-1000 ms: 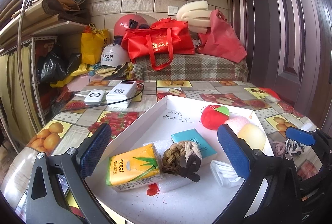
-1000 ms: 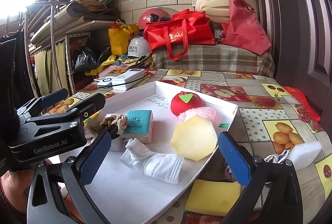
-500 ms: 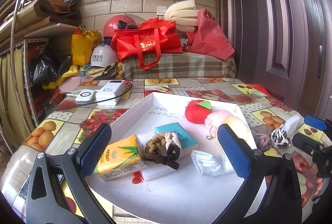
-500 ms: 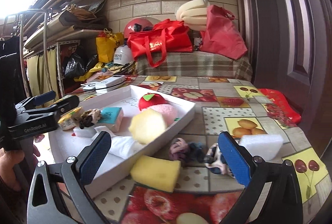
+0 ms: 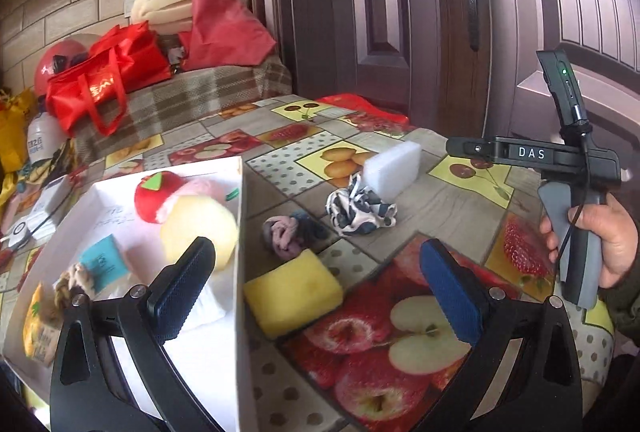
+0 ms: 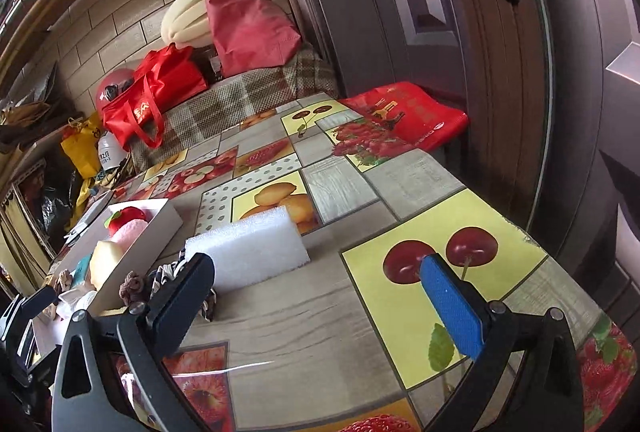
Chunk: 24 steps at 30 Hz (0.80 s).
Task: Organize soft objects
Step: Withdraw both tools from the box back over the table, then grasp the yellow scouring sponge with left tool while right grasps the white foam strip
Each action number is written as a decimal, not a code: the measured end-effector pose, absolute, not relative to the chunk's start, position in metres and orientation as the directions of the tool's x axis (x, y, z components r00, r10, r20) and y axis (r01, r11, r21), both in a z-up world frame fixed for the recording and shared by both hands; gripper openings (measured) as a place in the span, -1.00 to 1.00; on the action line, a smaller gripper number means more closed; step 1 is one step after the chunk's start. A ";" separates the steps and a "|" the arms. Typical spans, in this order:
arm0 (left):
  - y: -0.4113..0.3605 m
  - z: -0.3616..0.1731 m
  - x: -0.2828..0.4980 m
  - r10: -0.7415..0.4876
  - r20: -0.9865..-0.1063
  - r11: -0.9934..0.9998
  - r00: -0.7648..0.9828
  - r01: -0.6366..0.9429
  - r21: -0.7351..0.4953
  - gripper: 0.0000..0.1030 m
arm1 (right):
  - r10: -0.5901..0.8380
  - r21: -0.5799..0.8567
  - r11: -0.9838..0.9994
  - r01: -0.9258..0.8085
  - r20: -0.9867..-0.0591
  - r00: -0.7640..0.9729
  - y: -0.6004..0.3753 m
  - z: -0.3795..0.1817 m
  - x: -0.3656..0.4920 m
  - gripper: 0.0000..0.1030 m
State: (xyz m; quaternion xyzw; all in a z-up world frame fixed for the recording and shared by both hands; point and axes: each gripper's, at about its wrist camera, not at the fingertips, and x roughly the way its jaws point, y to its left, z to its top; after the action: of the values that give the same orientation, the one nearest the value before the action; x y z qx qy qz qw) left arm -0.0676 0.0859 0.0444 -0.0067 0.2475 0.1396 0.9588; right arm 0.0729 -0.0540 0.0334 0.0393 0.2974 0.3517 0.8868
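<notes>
Reaching for the foam block

My right gripper is spread wide and empty, the left gripper too; the foam lies on the table outside the tray. I should straddle it squarely and squeeze gently.

"DAS" in white letters on the black right tool's body.

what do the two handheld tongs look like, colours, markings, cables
Both tongs, left tongs and right tongs, have black angular frames with silver screws and blue textured pads. Seen from the left camera, the right unit has a grey handle, white "DAS" lettering, a thin black cable, a lit green LED, and a dark sleeve cuff.
</notes>
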 end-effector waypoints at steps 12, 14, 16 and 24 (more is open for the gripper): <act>0.115 0.033 -0.039 0.210 -0.589 0.954 0.780 -0.296 -0.053 0.99 | 0.665 0.303 0.737 -0.605 -0.485 0.568 -0.061 0.034 0.076 1.00; 0.118 0.032 -0.040 0.206 -0.592 0.955 0.779 -0.293 -0.053 0.99 | 0.667 0.312 0.737 -0.600 -0.484 0.567 -0.063 0.033 0.077 1.00; 0.119 0.031 -0.041 0.202 -0.593 0.955 0.780 -0.291 -0.059 0.99 | 0.667 0.316 0.737 -0.598 -0.483 0.567 -0.063 0.033 0.077 1.00; 0.078 0.023 -0.031 0.126 -0.658 0.990 0.742 -0.136 0.037 0.99 | 0.664 0.315 0.739 -0.595 -0.491 0.564 -0.065 0.032 0.079 1.00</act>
State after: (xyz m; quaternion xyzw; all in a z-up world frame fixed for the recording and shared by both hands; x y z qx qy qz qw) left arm -0.0314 0.0783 0.0230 -0.0068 0.3520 0.0701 0.9334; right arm 0.0787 -0.0646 0.0318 0.0569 0.3012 0.3567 0.8825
